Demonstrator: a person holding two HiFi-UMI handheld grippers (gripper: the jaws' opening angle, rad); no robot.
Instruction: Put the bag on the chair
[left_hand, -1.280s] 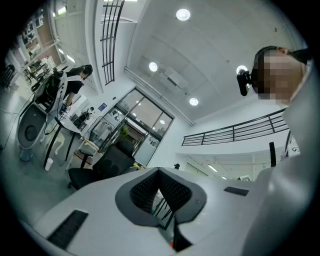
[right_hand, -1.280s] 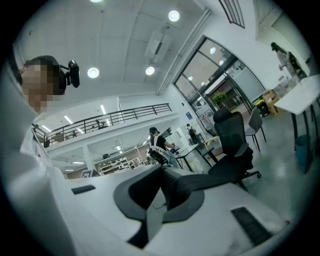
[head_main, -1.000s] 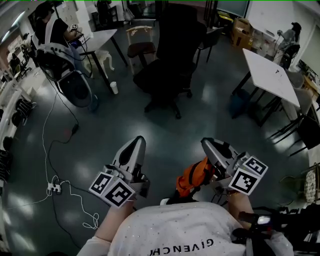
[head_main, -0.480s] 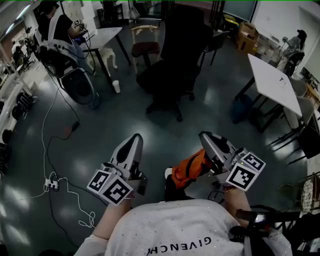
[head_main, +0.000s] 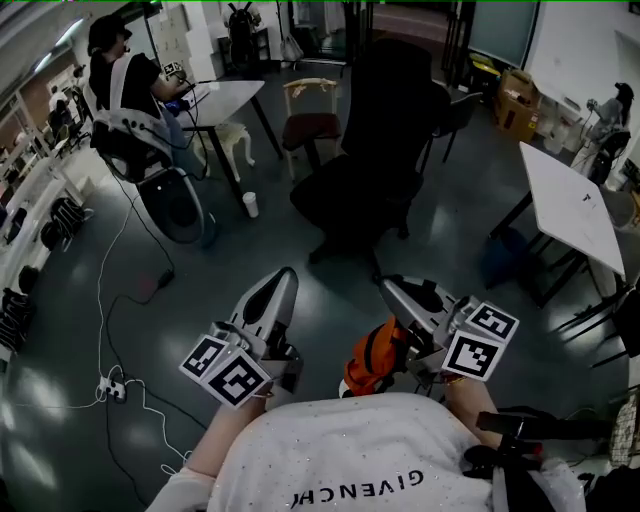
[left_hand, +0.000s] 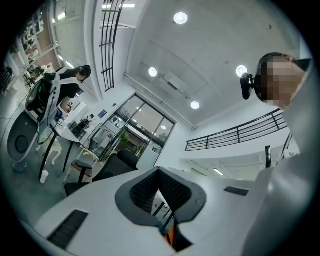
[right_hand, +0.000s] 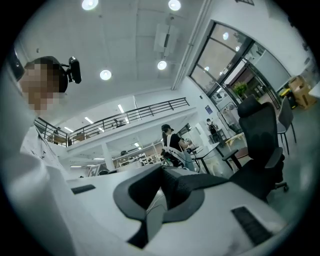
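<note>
While the orange fabric bag (head_main: 372, 362) hangs off your right gripper (head_main: 390, 288), jaws clamped on it, left gripper (head_main: 283, 278) jaws together and empty, you're mid-carry. Next, close on the black office chair (head_main: 365, 190) ahead.

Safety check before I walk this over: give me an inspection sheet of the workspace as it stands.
Surface: dark glossy floor.
Job's things: orange bag off the floor, against the right gripper; black office chair ahead.
Clutter: paper cup on floor beside chair.
Grippers: left gripper shut, nothing between jaws; right gripper shut, hold on bag not visible.
Cables: white cable and power strip on floor, left.
Surroundings: white table, seated person far left.
</note>
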